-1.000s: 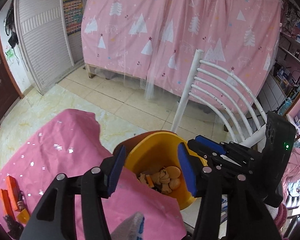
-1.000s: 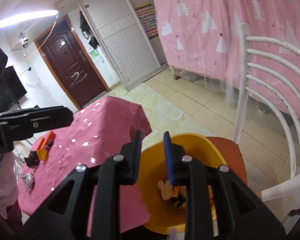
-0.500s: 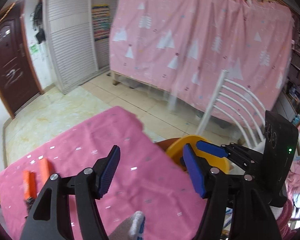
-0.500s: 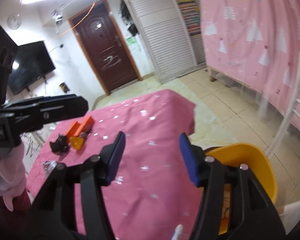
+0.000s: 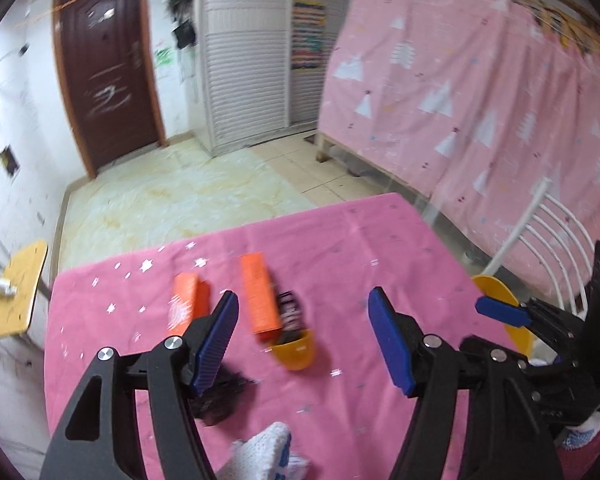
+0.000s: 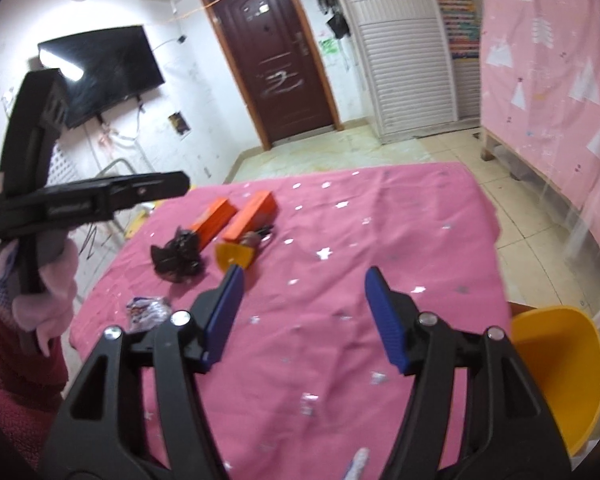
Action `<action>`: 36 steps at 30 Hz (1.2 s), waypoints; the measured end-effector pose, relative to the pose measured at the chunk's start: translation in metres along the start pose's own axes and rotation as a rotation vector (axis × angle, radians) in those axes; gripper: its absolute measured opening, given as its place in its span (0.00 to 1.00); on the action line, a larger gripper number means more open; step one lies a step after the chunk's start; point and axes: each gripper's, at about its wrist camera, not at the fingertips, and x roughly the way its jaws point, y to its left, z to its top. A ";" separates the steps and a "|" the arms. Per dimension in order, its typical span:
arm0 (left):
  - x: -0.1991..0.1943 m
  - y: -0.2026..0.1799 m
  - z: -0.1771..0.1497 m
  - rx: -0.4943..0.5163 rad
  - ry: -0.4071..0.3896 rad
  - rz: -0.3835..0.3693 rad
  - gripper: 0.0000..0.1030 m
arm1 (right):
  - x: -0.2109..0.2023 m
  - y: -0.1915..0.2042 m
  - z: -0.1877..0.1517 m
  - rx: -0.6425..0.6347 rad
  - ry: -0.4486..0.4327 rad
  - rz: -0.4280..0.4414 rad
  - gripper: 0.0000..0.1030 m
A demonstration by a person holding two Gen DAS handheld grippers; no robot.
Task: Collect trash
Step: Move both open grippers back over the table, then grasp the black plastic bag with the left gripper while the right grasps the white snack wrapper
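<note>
Trash lies on the pink-clothed table [image 6: 400,216]: two orange boxes [image 6: 214,218] [image 6: 252,214], a crumpled black bag [image 6: 178,258], a small yellow cup [image 6: 234,256] on its side and a foil wrapper [image 6: 148,308]. My left gripper [image 5: 303,294] hovers open above the cup [image 5: 294,350] and the boxes [image 5: 258,298], with nothing between its fingers. My right gripper [image 6: 305,271] is over the middle of the cloth, its jaws opening and empty. The yellow bin [image 6: 560,372] stands low at the table's right end.
A white chair [image 5: 552,232] holds the bin, in front of a pink curtain [image 5: 460,80]. A yellow stool [image 5: 18,284] stands left of the table. Beyond are tiled floor, a brown door [image 6: 276,60] and a wall television [image 6: 100,68].
Both grippers swung left from over the yellow bin to over the table. The right jaws went from nearly shut to wide apart, and the left jaws widened a little.
</note>
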 end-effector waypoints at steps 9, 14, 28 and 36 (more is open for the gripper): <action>0.022 0.044 -0.019 -0.083 0.054 0.046 0.58 | 0.025 0.044 -0.007 -0.083 0.079 0.055 0.65; 0.041 0.062 -0.030 -0.119 0.103 0.065 0.58 | 0.036 0.063 -0.015 -0.119 0.122 0.078 0.68; 0.072 0.076 -0.057 -0.162 0.204 -0.032 0.22 | 0.062 0.108 -0.025 -0.212 0.218 0.160 0.80; 0.047 0.093 -0.058 -0.201 0.138 -0.050 0.21 | 0.079 0.129 -0.030 -0.253 0.261 0.200 0.81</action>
